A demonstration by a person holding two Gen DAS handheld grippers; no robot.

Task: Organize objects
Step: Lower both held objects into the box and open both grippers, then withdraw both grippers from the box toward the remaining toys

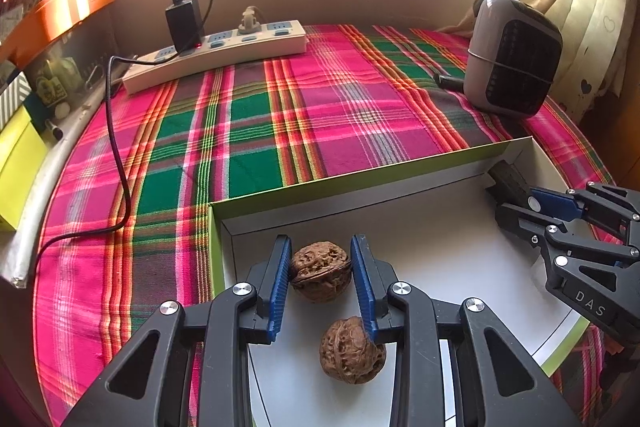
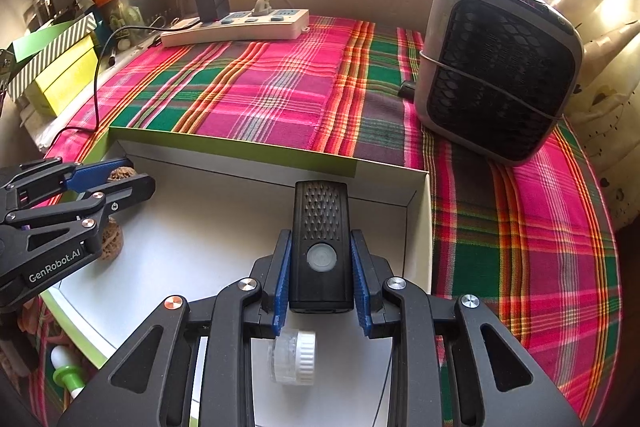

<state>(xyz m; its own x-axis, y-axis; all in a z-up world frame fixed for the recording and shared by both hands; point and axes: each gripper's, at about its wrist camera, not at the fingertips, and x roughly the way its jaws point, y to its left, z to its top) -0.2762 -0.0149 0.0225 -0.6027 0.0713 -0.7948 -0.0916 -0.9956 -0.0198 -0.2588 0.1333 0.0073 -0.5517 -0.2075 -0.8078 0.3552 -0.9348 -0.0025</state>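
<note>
The left claw (image 1: 320,267), lettered "GenRobot.AI", is pinching a walnut (image 1: 320,271) over a white box (image 1: 440,227) on the plaid-covered counter (image 1: 280,115); a second walnut (image 1: 352,351), partly hidden, is lying just beneath it. The right claw (image 2: 320,267), marked "DAS", is gripping a black device (image 2: 320,243) above a clear bottle (image 2: 294,357), blurred.
</note>
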